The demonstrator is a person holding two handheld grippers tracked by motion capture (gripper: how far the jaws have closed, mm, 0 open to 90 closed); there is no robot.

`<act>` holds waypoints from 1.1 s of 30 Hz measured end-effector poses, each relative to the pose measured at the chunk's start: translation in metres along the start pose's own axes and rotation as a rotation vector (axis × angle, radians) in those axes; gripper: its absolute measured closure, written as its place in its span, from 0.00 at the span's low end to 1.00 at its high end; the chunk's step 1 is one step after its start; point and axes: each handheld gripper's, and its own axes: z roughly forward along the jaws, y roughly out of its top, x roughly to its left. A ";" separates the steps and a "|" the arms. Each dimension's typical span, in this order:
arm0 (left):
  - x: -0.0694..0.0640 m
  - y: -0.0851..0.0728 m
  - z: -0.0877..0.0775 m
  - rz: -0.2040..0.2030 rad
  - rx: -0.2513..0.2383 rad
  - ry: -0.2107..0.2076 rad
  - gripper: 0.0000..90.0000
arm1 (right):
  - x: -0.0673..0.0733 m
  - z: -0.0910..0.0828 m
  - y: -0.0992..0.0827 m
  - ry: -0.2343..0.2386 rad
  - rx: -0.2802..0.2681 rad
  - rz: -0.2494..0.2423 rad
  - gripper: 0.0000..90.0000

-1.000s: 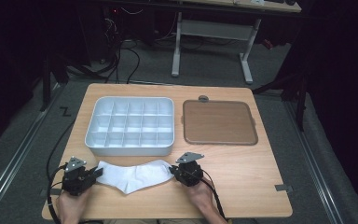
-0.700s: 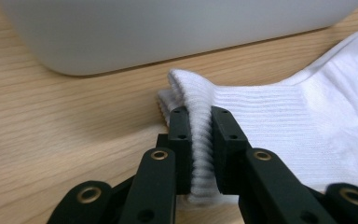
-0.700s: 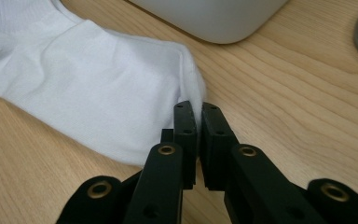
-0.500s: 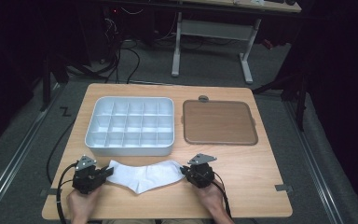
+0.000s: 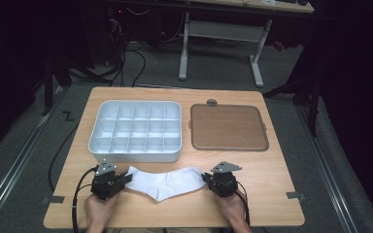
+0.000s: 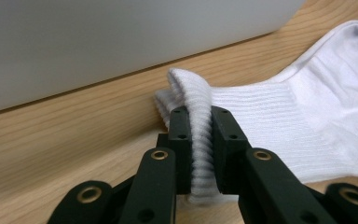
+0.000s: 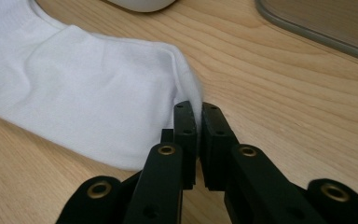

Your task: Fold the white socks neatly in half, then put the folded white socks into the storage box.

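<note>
Left gripper: its jaws are pinching the ribbed cuff end of the white sock, the cloth bunching up between the black pads in the left gripper view.
Right gripper: its jaws are clamping together on a thin edge at the sock's toe end, with barely a slit between them in the right gripper view.
Sock: it is lying stretched between the two grippers on the wooden table, close to the near edge and just in front of the tray, its middle sagging toward the person.
Tray: a white one with many compartments is sitting behind the sock.
Brown lid: it is lying flat, to the right of the tray.
Hands: one is gripping each gripper from the bottom edge.
</note>
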 end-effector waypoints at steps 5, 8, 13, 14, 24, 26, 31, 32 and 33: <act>-0.010 -0.004 0.008 -0.006 0.013 -0.017 0.89 | -0.007 -0.007 -0.005 -0.017 0.006 0.020 0.96; -0.017 -0.008 0.012 -0.002 0.024 -0.032 0.89 | -0.013 -0.013 -0.011 -0.035 0.006 0.026 0.96; -0.028 -0.014 0.022 0.003 0.038 -0.051 0.89 | -0.025 -0.022 -0.019 -0.053 0.001 0.059 0.96; -0.030 -0.014 0.024 -0.002 0.033 -0.052 0.89 | -0.027 -0.023 -0.020 -0.058 0.002 0.064 0.96; -0.041 -0.021 0.032 -0.003 0.044 -0.069 0.89 | -0.039 -0.032 -0.028 -0.083 0.003 0.067 0.96; -0.043 -0.023 0.035 0.000 0.046 -0.078 0.89 | -0.041 -0.034 -0.030 -0.090 -0.002 0.070 0.96; -0.047 -0.025 0.040 -0.004 0.053 -0.086 0.88 | -0.047 -0.037 -0.036 -0.096 -0.008 0.104 0.96; -0.047 -0.025 0.040 -0.005 0.053 -0.085 0.88 | -0.048 -0.038 -0.036 -0.098 -0.007 0.102 0.96; -0.048 -0.024 0.040 -0.008 0.052 -0.085 0.88 | -0.047 -0.038 -0.036 -0.098 -0.007 0.099 0.96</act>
